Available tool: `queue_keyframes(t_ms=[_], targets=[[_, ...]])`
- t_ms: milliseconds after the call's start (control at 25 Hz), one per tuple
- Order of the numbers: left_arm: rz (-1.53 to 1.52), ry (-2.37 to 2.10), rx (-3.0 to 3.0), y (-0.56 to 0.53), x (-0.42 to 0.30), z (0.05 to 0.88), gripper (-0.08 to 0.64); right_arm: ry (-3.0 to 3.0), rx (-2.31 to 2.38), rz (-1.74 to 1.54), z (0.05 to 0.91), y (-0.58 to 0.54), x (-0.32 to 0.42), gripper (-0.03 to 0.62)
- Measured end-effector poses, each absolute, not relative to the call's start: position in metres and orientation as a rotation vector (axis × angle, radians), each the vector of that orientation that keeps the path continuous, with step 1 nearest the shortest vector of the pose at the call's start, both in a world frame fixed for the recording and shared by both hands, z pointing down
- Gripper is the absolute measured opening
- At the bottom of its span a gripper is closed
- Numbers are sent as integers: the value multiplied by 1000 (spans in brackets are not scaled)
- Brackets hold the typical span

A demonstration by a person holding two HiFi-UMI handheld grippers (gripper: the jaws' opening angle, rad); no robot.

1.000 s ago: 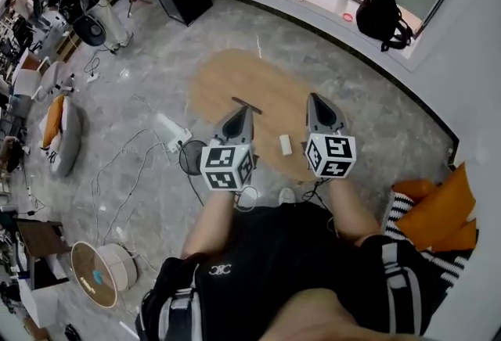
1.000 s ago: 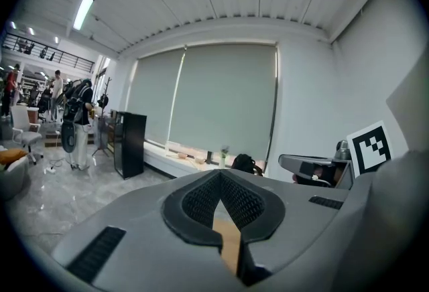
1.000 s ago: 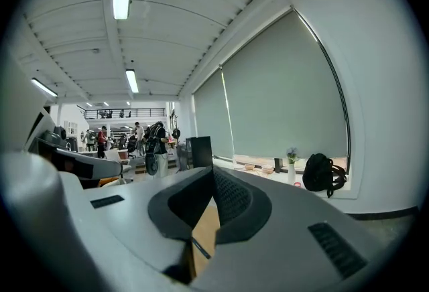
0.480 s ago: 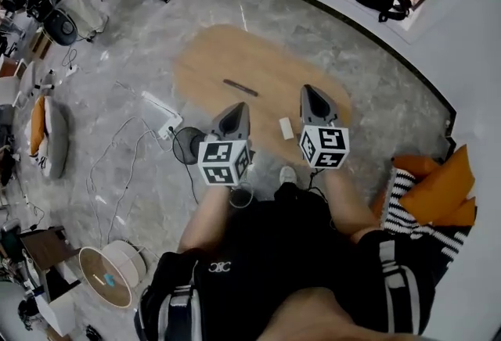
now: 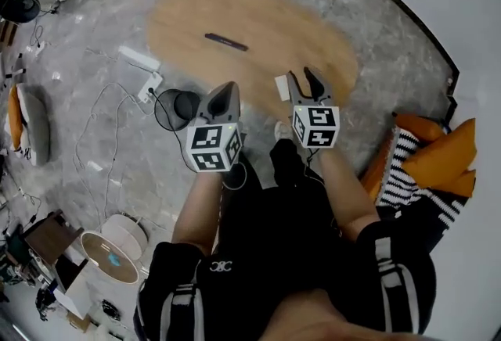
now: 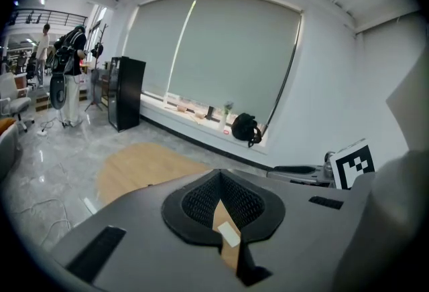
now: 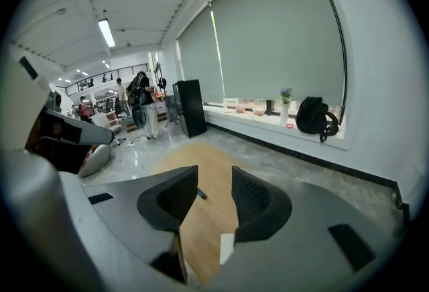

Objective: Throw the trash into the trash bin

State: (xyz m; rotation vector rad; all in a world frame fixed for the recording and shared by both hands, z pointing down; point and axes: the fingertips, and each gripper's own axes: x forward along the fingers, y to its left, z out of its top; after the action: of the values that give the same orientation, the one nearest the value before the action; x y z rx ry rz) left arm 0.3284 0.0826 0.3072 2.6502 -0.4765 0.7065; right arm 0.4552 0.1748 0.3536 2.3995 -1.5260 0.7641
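Left gripper (image 5: 228, 89) clenched, empty. Right gripper (image 5: 300, 77) jaws have just been opening, nothing between them. Trash, a small white rectangular scrap (image 5: 282, 87), lies at the near edge of the oval light-wood table (image 5: 258, 19), just beside the right tips. Black mesh trash bin (image 5: 174, 108) stands on grey stone floor (image 5: 376, 42) off the table's near-left edge, white cables (image 5: 102, 109) beside it. Marker cubes (image 5: 213, 148) show only black-and-white squares.

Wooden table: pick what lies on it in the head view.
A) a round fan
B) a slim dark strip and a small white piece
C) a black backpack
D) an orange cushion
B: the head view shows only a slim dark strip and a small white piece on the wooden table.
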Motion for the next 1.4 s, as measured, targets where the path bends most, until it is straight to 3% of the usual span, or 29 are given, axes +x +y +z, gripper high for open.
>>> queue_keyframes(t_ms=[400,800,1080,1400], targets=[[831,-393,2502,93,324,498,12,-1445,2226,1011,547,173,435,139],[888,-387,2412,101,312,606,12,-1285,2076,1043,672,194,428,167],[916,-376,2395,111,305,633,12,-1283,1971,1054,703,200,431,198],[899,-394,2397,108,300,631,12,-1297,2070,978,670,195,434,119]])
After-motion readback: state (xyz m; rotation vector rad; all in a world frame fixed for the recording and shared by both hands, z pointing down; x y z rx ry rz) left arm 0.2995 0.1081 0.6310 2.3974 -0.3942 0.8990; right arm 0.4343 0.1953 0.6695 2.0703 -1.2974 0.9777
